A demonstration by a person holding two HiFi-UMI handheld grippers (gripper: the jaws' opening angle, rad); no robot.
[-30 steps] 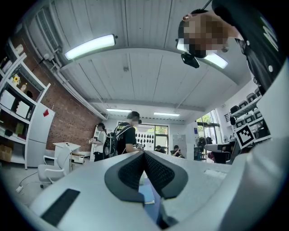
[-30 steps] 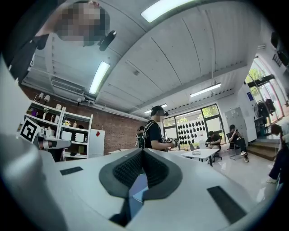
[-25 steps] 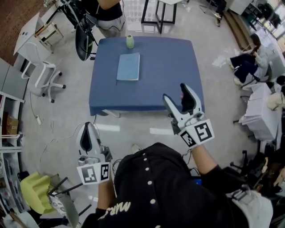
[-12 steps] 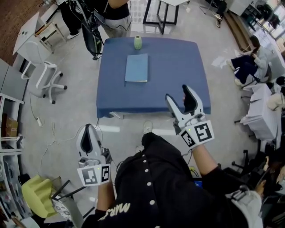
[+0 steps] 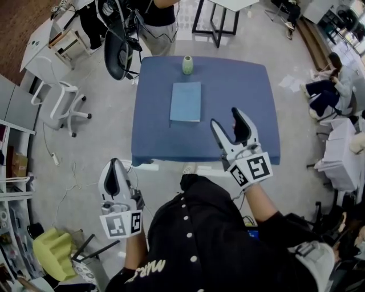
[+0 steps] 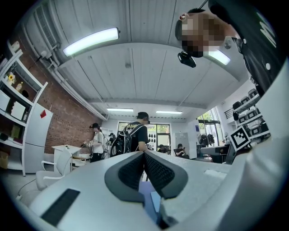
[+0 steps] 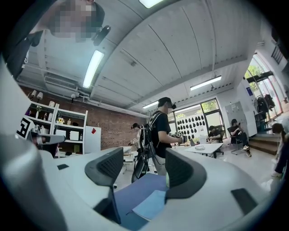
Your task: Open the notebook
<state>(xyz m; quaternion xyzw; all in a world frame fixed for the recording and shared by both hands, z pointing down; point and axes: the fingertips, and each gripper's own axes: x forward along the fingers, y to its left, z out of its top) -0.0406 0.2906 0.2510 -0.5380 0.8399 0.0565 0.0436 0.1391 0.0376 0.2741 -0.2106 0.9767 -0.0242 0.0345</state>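
A light blue notebook point(image 5: 186, 101) lies closed on the blue table point(image 5: 245, 108), with a small green vase point(image 5: 187, 64) at the table's far edge behind it. My right gripper point(image 5: 226, 118) is open and empty over the near right part of the table, short of the notebook. Its own view looks between its jaws at the notebook point(image 7: 151, 203) on the table point(image 7: 133, 189) ahead. My left gripper point(image 5: 113, 164) hangs over the floor, left of and short of the table's near edge, its jaws shut with nothing between them. The left gripper point(image 6: 144, 156) view shows a sliver of the notebook point(image 6: 155, 201).
A person with a backpack point(image 5: 158, 14) stands at the table's far side beside a black office chair point(image 5: 117, 52). A white chair point(image 5: 61, 97) stands to the left, and seated people point(image 5: 328, 85) are on the right. Cables point(image 5: 68, 171) lie on the floor.
The table and notebook have drawn nearer and shifted right in the head view as I walk up. Both grippers have advanced with me; their jaws look the same.
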